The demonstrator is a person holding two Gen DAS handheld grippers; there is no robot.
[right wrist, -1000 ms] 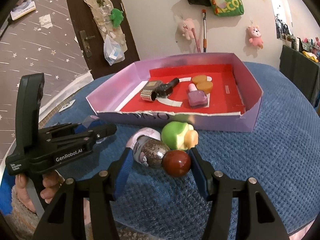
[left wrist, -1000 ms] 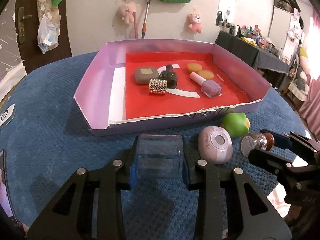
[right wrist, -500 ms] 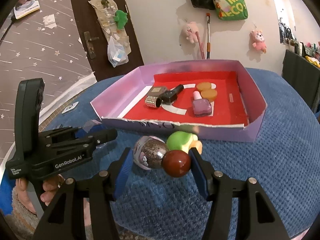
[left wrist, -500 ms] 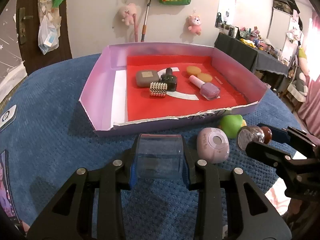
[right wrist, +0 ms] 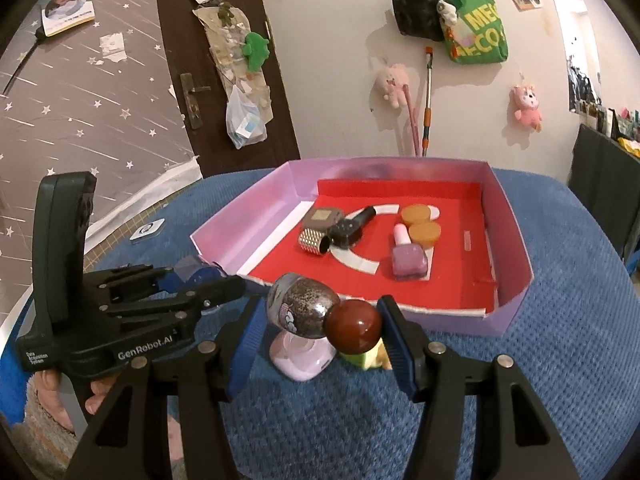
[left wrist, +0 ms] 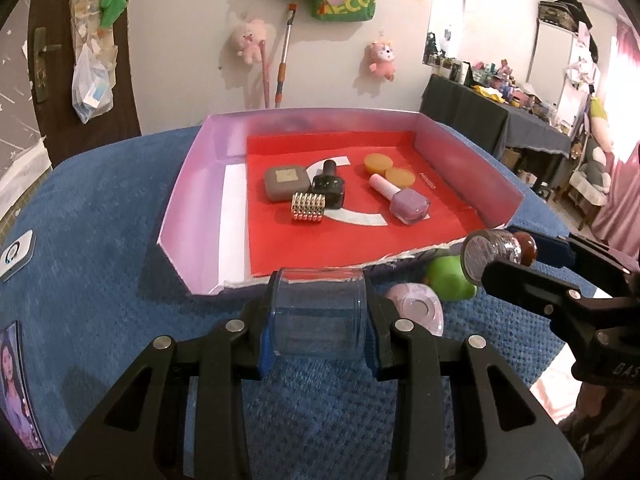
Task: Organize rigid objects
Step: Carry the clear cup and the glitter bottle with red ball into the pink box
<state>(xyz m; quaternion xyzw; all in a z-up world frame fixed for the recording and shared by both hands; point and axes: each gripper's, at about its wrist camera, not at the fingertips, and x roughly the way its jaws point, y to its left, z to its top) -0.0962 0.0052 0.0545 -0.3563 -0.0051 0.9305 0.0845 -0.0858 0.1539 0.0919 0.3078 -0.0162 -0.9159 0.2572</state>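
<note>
My left gripper [left wrist: 319, 322] is shut on a clear plastic cup [left wrist: 319, 300], held on its side just before the near wall of the pink tray [left wrist: 192, 184]. My right gripper [right wrist: 320, 320] is shut on a glittery bottle with a red-brown ball cap [right wrist: 308, 312], raised above the blue cloth in front of the tray [right wrist: 510, 220]. In the left wrist view the bottle [left wrist: 490, 254] hangs at the tray's near right corner. A grey compact [left wrist: 286, 178], black polish bottle [left wrist: 329, 188], studded silver cube [left wrist: 307, 208], two orange discs [left wrist: 378, 162] and lilac polish bottle [left wrist: 404, 200] lie in the tray.
A pink round case [right wrist: 300, 356] and a green toy [left wrist: 450, 278] sit on the blue cloth [right wrist: 540, 360] under the right gripper. A hand [right wrist: 44, 396] holds the left gripper [right wrist: 212, 278]. A white tag [left wrist: 16, 254] lies at the left.
Both grippers have risen and come nearer the tray's front wall, each still holding its object. The pink case and green toy stay on the cloth.
</note>
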